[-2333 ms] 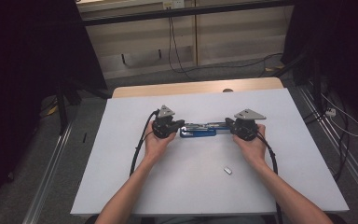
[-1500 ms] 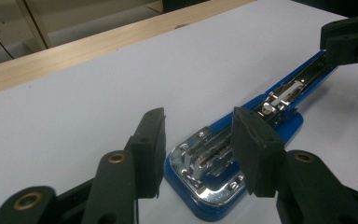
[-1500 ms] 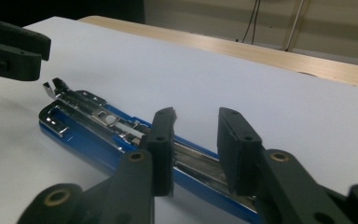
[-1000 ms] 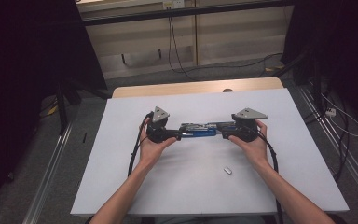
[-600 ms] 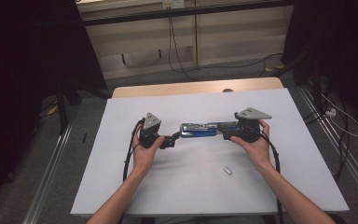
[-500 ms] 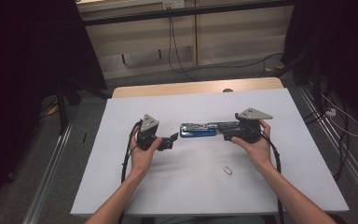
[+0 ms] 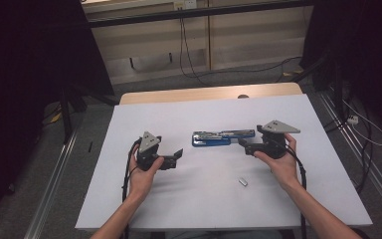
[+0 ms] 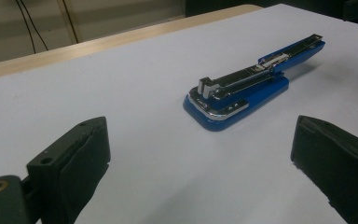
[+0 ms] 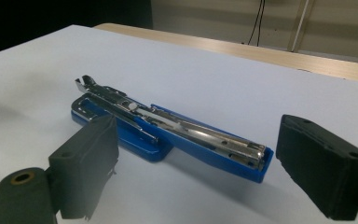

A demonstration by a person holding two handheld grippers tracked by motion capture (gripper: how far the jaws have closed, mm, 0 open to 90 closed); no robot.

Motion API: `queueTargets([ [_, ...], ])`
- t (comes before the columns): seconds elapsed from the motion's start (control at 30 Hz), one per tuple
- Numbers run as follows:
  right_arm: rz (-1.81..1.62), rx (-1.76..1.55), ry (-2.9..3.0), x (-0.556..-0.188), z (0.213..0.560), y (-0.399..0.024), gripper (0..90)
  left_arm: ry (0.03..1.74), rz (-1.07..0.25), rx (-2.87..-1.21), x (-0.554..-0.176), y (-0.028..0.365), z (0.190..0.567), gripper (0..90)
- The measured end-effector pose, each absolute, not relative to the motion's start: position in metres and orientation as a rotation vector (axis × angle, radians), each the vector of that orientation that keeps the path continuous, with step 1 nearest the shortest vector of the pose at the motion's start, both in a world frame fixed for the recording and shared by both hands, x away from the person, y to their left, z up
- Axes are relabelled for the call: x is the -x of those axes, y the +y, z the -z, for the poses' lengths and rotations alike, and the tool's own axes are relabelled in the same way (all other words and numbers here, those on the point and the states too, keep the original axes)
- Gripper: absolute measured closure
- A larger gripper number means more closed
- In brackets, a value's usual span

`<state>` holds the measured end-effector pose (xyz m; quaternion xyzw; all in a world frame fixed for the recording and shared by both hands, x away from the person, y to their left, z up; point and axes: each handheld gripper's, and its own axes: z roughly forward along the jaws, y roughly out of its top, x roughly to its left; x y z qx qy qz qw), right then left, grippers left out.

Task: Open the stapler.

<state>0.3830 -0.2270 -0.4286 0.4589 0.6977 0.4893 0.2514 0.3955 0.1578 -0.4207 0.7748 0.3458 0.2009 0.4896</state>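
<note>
Two grippers in play, neither gripping anything. Left gripper [image 7: 178, 155]: jaws spread wide, nothing between the pads, held over the white table [image 7: 204, 209] to the left of the stapler [image 7: 223, 137] and apart from it. Right gripper [image 7: 242, 145]: jaws apart, just been opening, nothing clamped. Positioned just off the stapler's right end, no pad touching it.

Locate the stapler near the middle of the table, between the two grippers, lying flat on the white surface. In the left gripper view, recognise the stapler [image 8: 235, 95] by its blue base with a chrome plate at the near end. In the right gripper view, recognise the stapler [image 9: 168, 135] by its long blue arm with the chrome magazine channel facing up. Swung fully open, top arm laid out in line with the base.

Progress, by judgement: opening step complete, stapler let go and at rest. Remaining, probably: loading and closing. Note the small silvery piece [image 7: 242, 182] on the table near the right hand, apart from the stapler. Possibly a staple strip, too small to confirm. Not yet picked up, not yet in the channel. Expect pickup of that piece, seating in the magazine, then folding the arm back onto the base. Contents of the channel: impossible to tell.
</note>
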Motion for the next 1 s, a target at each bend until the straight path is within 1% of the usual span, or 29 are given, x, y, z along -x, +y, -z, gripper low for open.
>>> queueTargets([
  [0.33, -1.376, -1.255, 1.874, -0.356, 0.426, -0.239, 12.3, 0.859, -0.49, -1.884, -0.368, 0.175, 0.421, 4.7],
  [0.67, -1.356, -1.276, 1.889, -0.34, 0.426, -0.247, 10.8, 0.863, -0.504, -1.871, -0.347, 0.192, 0.42, 4.4],
  [0.77, -1.342, -1.284, 1.894, -0.336, 0.427, -0.251, 10.6, 0.869, -0.494, -1.876, -0.343, 0.197, 0.422, 4.4],
  [0.87, -1.342, -1.279, 1.888, -0.335, 0.426, -0.251, 10.6, 0.876, -0.517, -1.871, -0.342, 0.199, 0.42, 4.5],
  [1.0, -1.337, -1.261, 1.916, -0.334, 0.424, -0.248, 10.4, 0.866, -0.5, -1.872, -0.343, 0.199, 0.418, 4.3],
])
